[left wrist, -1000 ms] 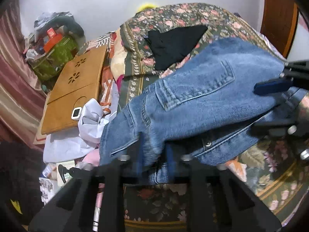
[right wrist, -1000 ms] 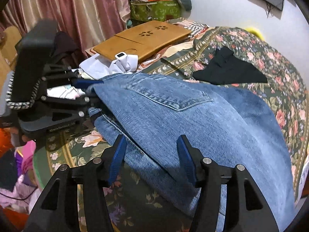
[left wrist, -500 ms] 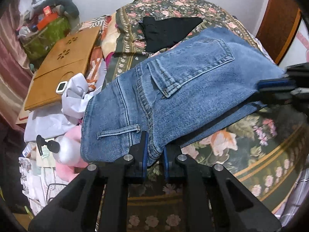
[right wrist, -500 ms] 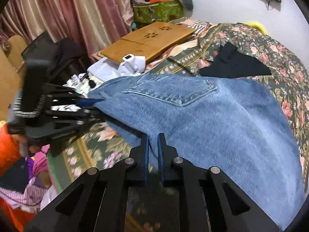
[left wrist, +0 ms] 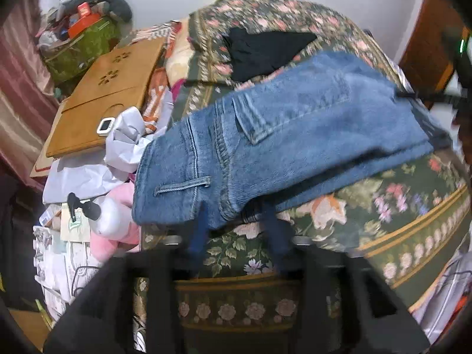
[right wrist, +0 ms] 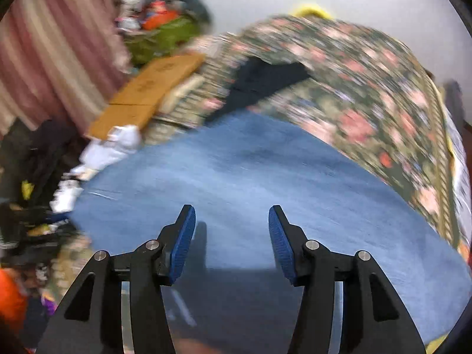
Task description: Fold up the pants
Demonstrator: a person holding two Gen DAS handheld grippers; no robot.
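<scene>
The blue jeans (left wrist: 295,135) lie folded on the floral bedspread (left wrist: 398,206), waistband and back pocket facing me in the left wrist view. My left gripper (left wrist: 236,221) is open, its fingertips at the waistband edge, with no cloth between them. In the blurred right wrist view the jeans (right wrist: 250,177) spread as a wide blue patch. My right gripper (right wrist: 231,221) is open and empty just above the denim.
A black garment (left wrist: 265,50) lies on the bed behind the jeans. A wooden lap table (left wrist: 103,94), white cloth (left wrist: 126,144), a pink item and a white bottle (left wrist: 109,215) crowd the left side. A wooden door (left wrist: 424,44) stands at right.
Both grippers were shut on the jeans' edge half a second ago. Both have opened and let go. The right gripper has swung up over the denim.
</scene>
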